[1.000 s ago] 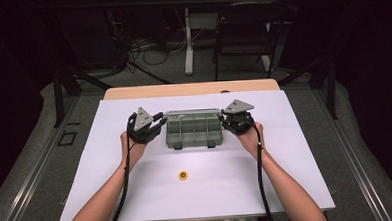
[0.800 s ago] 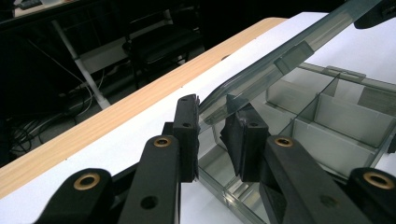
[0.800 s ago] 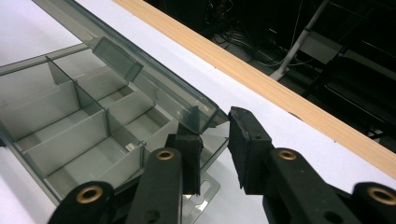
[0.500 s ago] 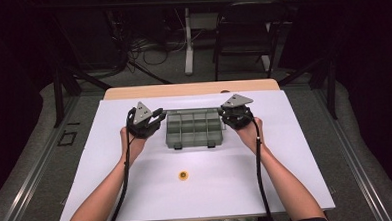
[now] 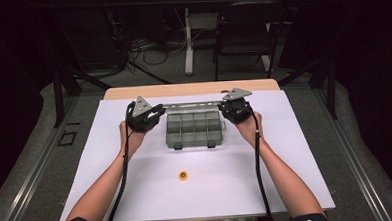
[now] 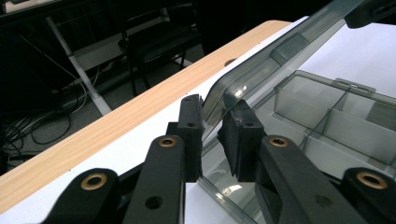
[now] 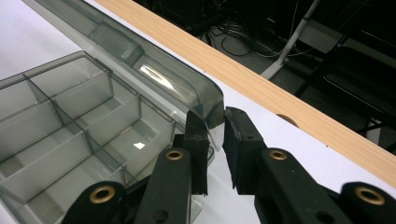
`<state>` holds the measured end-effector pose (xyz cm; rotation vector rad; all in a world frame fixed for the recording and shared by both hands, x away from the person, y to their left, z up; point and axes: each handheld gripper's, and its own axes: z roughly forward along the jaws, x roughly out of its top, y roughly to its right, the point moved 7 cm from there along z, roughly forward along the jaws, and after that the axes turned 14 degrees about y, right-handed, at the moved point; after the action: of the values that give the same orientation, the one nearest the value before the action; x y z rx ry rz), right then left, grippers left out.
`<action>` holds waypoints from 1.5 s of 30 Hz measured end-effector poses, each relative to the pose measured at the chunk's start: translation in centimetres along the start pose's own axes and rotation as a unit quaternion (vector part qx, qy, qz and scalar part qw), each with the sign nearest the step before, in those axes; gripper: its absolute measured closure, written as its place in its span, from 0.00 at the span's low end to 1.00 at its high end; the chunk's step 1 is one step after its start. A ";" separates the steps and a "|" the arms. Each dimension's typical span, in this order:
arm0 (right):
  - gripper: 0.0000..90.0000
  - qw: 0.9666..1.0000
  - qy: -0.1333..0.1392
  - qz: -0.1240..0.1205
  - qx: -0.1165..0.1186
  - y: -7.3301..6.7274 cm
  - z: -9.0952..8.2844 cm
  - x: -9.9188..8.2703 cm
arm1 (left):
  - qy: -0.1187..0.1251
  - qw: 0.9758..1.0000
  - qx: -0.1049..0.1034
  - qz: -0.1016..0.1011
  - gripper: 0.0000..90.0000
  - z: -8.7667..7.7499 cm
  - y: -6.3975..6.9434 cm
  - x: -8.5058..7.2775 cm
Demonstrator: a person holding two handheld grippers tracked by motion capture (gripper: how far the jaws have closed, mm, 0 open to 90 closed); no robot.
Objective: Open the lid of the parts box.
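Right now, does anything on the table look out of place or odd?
Nothing looks damaged or spilled. The grey box sits square on the white sheet, its lid raised, with the left gripper and the right gripper each closed on a lid corner. One small yellow piece lies alone on the sheet, in front of the box.

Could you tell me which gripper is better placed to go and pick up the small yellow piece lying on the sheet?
Probably the left gripper: the yellow piece lies slightly left of the box's middle. Both the left and the right gripper have been closing on the lid's corners, so one must let go.
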<state>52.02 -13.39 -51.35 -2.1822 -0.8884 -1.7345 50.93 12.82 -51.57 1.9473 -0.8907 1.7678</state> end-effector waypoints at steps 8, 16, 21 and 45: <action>0.89 1.000 -0.002 0.010 -0.002 0.5 0.5 0.3 | -0.001 1.000 0.003 -0.013 0.87 0.7 -0.7 0.4; 0.91 1.000 -0.006 0.022 -0.006 1.1 1.2 0.6 | -0.003 1.000 0.007 -0.017 0.87 1.4 -1.2 0.4; 0.92 1.000 -0.006 0.024 -0.009 1.3 1.5 0.5 | -0.007 1.000 0.009 -0.012 0.88 1.7 -1.5 0.5; 0.93 0.998 -0.026 0.047 -0.015 2.4 3.5 0.2 | -0.022 0.999 0.026 -0.024 0.88 3.6 -2.5 -0.2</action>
<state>56.26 -13.48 -51.70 -2.2577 -0.7644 -1.6658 55.30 12.38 -51.92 2.0292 -0.8122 1.7433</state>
